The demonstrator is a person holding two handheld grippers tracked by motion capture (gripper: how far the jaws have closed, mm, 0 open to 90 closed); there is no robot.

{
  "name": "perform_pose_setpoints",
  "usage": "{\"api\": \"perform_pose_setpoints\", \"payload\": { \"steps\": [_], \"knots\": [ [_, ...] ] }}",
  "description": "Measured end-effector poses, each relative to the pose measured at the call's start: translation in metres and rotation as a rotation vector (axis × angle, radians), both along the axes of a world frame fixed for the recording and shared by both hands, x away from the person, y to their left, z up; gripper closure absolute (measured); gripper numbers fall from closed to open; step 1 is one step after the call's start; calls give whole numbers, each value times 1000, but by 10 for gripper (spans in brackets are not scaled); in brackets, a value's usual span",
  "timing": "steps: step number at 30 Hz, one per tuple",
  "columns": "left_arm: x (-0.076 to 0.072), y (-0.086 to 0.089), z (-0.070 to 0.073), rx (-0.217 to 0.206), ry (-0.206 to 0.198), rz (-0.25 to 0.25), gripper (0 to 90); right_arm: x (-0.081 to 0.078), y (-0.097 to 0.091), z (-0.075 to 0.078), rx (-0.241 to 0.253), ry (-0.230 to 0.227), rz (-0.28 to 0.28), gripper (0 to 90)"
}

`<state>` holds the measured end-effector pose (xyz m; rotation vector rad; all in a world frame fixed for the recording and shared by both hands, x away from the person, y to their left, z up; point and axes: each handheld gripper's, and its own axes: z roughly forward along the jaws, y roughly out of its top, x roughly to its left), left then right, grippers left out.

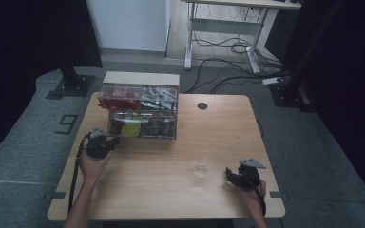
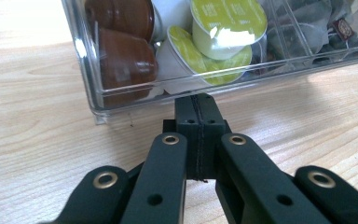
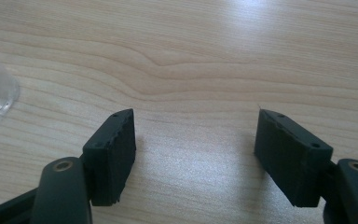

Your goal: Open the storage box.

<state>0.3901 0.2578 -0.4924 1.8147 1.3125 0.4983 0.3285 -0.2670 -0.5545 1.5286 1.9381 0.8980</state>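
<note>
Beside the closed left claw (image 2: 199,109), clear capsule-filled box (image 2: 121,95)

A box (image 1: 140,111) of capsules (image 2: 214,42) stands at the desk's (image 1: 171,190) far left edge; a cup (image 1: 202,167) sits nearer the front right corner.

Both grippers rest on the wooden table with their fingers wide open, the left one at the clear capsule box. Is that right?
Not quite. The left gripper has its fingers pressed shut with nothing between them, as the left gripper view shows, right at the clear capsule box. Only the right gripper is wide open, over the wooden table.
</note>
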Motion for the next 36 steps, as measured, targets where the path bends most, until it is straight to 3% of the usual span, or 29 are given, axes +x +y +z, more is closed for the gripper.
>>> {"api": "perform_pose_setpoints", "payload": {
  "steps": [18,23,26,31,36],
  "knots": [
    [5,-3,13,-3,-5,-3,900,0,0,0,0,0,1,293],
    [8,-4,20,-2,-6,-5,900,0,-1,0,1,0,1,292],
    [9,-6,25,20,-22,1,900,-1,-2,0,3,2,-3,293],
    [13,-4,36,-10,-30,-6,900,-1,-3,0,3,1,-7,294],
    [18,-6,46,-6,-34,-2,900,-1,-3,0,3,1,-8,294]
  ]
}}
